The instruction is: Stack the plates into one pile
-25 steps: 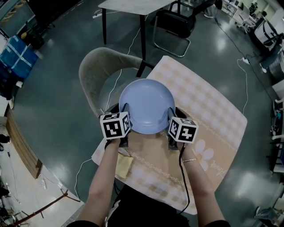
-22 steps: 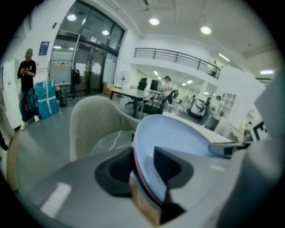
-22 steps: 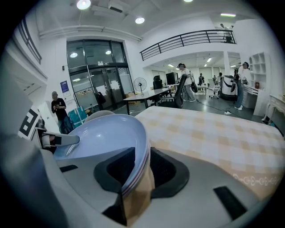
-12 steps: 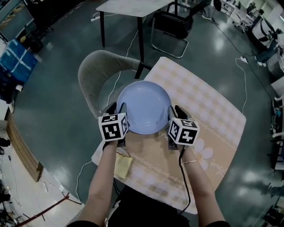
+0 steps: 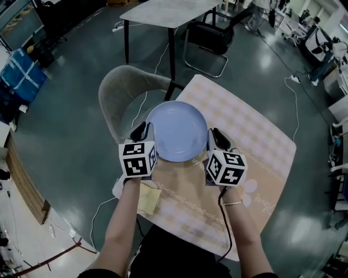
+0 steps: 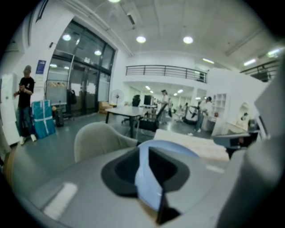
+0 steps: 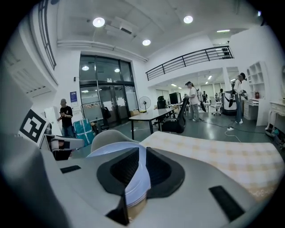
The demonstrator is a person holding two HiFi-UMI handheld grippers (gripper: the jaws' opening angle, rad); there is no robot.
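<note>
Closing on one blue plate; left gripper and right gripper, two, pinching opposite rims.

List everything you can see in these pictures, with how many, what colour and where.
plate: one seen from above, pale blue, over the table's near-left corner
table: one, beige checked cloth, centre-right
folded cloth: one, yellow, table's near-left edge
chair: one, grey, beyond the plate
far table: one, pale top, black legs, top
office chair: one, black, beside far table
bag: one, blue, far left
left tongs: closing on plate's left rim
right tongs: closing on plate's right rim
</note>
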